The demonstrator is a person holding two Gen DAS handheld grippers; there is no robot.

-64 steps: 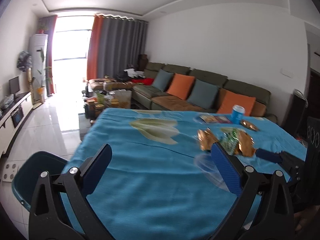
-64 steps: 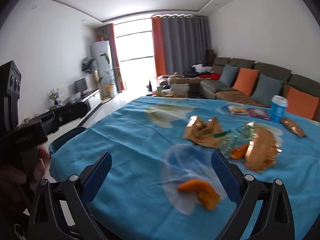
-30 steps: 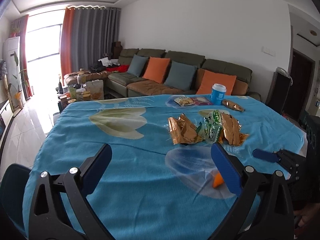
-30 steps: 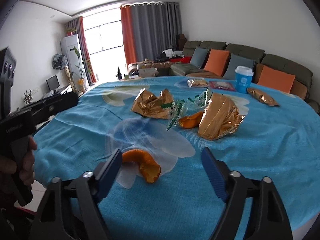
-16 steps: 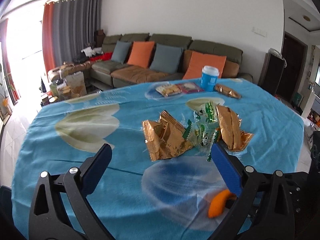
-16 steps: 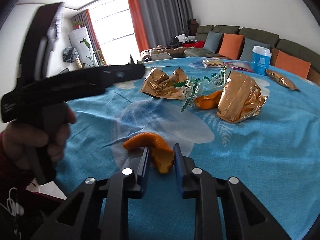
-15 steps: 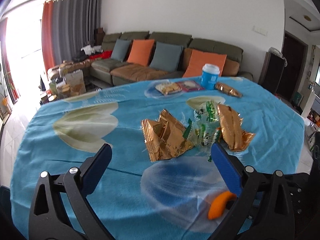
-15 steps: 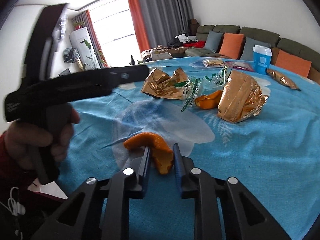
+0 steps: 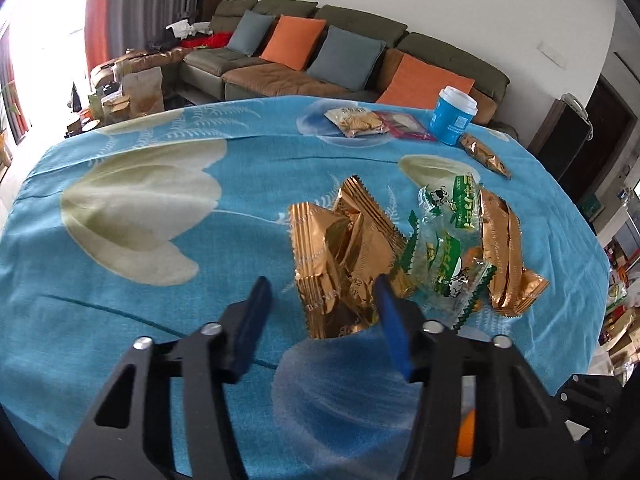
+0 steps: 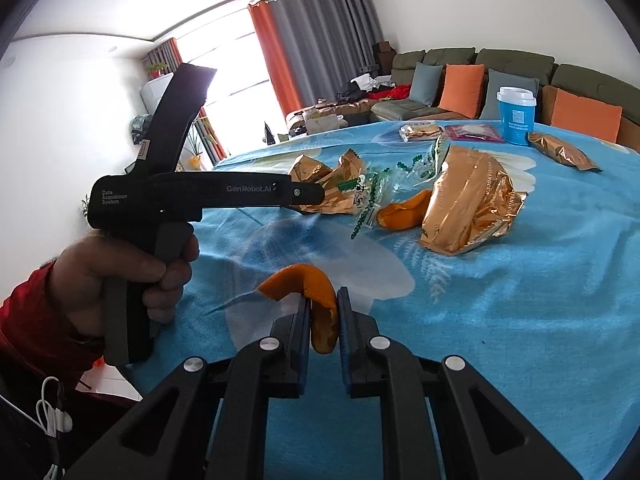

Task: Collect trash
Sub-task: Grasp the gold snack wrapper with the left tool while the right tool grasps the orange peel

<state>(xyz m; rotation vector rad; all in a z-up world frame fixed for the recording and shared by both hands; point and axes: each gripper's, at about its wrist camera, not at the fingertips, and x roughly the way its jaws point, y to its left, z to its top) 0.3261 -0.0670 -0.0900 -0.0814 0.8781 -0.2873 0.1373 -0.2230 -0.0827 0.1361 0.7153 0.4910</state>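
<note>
My right gripper [image 10: 324,312] is shut on an orange peel [image 10: 316,296] near the table's front edge. My left gripper [image 9: 320,292] is partly closed, its blue pads on either side of the near end of a crumpled gold wrapper [image 9: 340,264], not clamped. Beside that wrapper lie a clear green-printed wrapper [image 9: 448,240] and a second gold wrapper [image 9: 504,256]. In the right wrist view these show as the gold wrapper [image 10: 328,188], the green wrapper [image 10: 376,196], a second orange peel [image 10: 404,212] and the large gold wrapper [image 10: 468,204].
The table has a blue flowered cloth [image 9: 140,240]. At its far side stand a blue cup [image 9: 454,116], a biscuit packet [image 9: 356,120], a pink packet [image 9: 404,124] and a small gold packet [image 9: 484,156]. A sofa [image 9: 320,56] lies beyond.
My left gripper moved forward to the gold wrapper and its jaws narrowed around it. My right gripper stays shut on the orange peel and has lifted it slightly.
</note>
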